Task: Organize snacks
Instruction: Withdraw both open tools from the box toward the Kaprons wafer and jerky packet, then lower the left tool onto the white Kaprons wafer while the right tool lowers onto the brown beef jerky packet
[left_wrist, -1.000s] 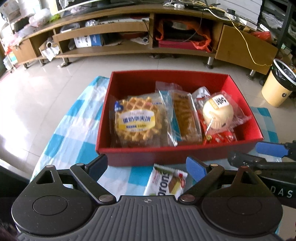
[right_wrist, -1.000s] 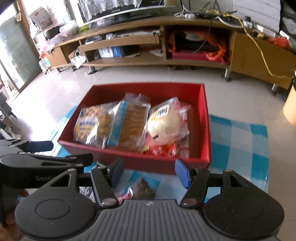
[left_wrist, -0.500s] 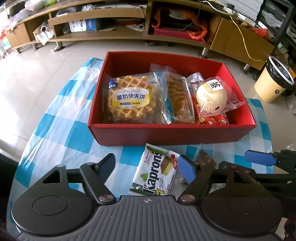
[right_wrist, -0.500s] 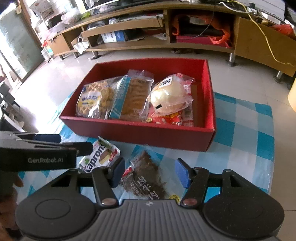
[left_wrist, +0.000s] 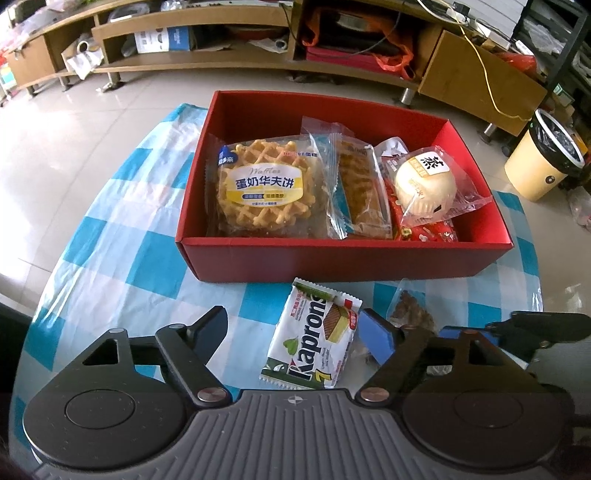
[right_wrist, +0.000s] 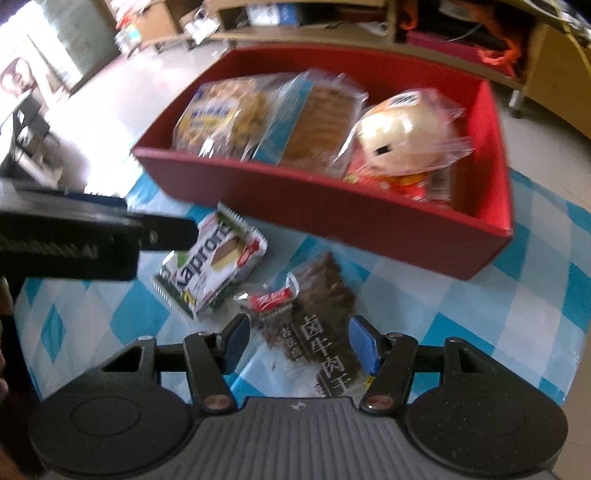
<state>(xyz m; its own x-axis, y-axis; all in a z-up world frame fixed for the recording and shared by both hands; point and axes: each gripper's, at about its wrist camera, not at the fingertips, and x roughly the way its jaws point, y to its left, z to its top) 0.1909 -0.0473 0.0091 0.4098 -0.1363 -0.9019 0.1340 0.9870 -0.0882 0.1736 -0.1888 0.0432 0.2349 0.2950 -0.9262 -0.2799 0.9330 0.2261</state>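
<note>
Altogether, four snack packets (left_wrist: 266, 192) boxed, two packets (left_wrist: 314, 339) outside.

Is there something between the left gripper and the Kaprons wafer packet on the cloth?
Nothing visible. The Kaprons packet lies flat between the open fingers of the left gripper, with only checked cloth around it.

One red box (left_wrist: 332, 254), four packets inside, two packets outside.

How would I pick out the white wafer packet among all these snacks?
Find the red box on the blue checked cloth. Two packets lie on the cloth outside its near wall. The wafer packet is the white and green one lettered Kaprons; its neighbour, the jerky pack, is dark brown.
</note>
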